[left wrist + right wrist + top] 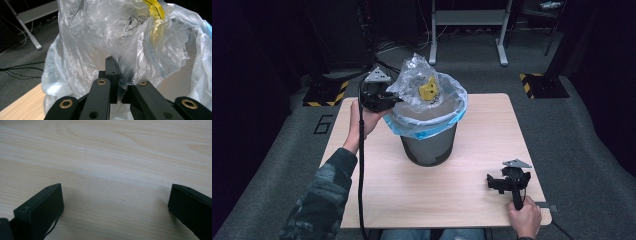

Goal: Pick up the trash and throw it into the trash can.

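A light wooden worktop [472,200] stands on grey carpet in a dark room. Near its middle, toward the far edge, sits a dark mesh waste bin [428,145] lined with a pale blue bag [447,120] folded over its rim.

At the bin's far-left rim, the left gripper [389,97], held in a person's hand [369,117], has its fingers clenched on a crumpled clear plastic bag [414,75]. The bag is raised above the bin's opening, with something yellow [428,89] inside it. In the left gripper view, the plastic [117,45] is bunched just where the black fingers [111,72] meet, with the mesh wall of the bin [180,75] to the right.

The right gripper [497,184] rests low at the near-right corner of the worktop, well apart from the bin, close to the right edge. In the right gripper view, its fingers [42,205] are released, spread wide over bare wood [112,170].

Open worktop lies in front of the bin and to both sides. Beyond the far edge are a white frame's legs [467,30] and yellow-and-black striped bases [542,85] on the floor.
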